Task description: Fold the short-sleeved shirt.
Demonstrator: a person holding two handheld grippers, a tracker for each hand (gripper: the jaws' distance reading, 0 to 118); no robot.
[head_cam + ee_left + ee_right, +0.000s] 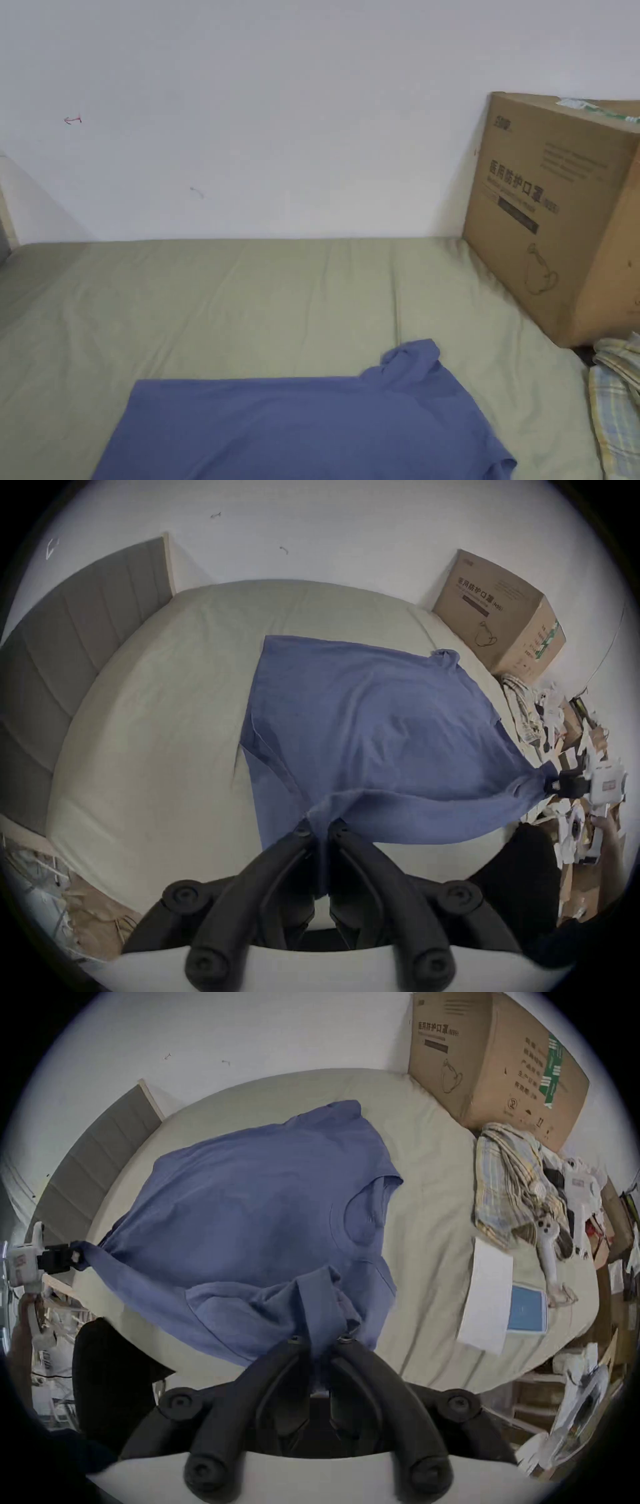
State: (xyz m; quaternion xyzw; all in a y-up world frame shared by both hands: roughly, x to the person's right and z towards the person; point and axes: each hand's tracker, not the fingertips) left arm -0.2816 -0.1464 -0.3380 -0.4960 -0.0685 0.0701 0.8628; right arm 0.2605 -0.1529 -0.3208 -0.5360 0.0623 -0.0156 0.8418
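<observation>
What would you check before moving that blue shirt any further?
1. Left gripper shut on the blue shirt: ok.
2. Right gripper shut on the shirt's other near corner: ok.
3. Far sleeve lying flat: not ok, bunched near the cardboard box.
4. Open bedsheet beyond the shirt: ok.
5. Plaid cloth apart from the shirt: ok.
6. Underside free of creases: cannot tell.
</observation>
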